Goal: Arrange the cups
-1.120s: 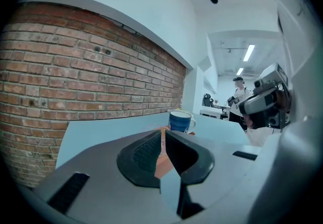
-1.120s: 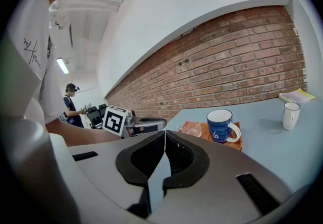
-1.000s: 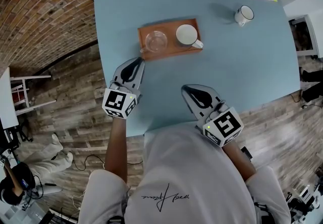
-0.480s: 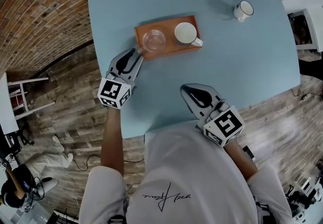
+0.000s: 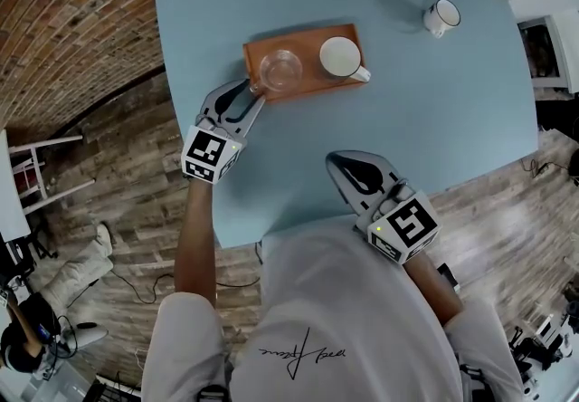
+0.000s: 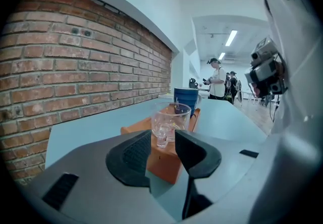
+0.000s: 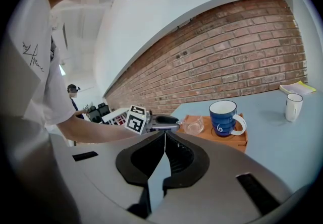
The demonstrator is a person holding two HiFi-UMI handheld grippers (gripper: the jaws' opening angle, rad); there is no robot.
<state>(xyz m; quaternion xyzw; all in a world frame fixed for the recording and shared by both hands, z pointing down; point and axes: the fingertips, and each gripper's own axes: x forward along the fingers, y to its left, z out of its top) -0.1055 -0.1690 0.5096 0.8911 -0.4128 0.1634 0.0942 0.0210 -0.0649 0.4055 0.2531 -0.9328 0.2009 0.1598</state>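
Tray corner (image 6: 162,160) lies between just-opened jaws of left gripper (image 5: 250,92); right gripper (image 5: 333,159) closed, empty.

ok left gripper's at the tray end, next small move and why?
Probably close the left gripper on the near end of the tray. Its jaws have just been opening and stand apart with the tray's corner in the gap, pads not yet pressing. The glass cup stands just behind, on the tray; if that is the target, lift and ease forward first.
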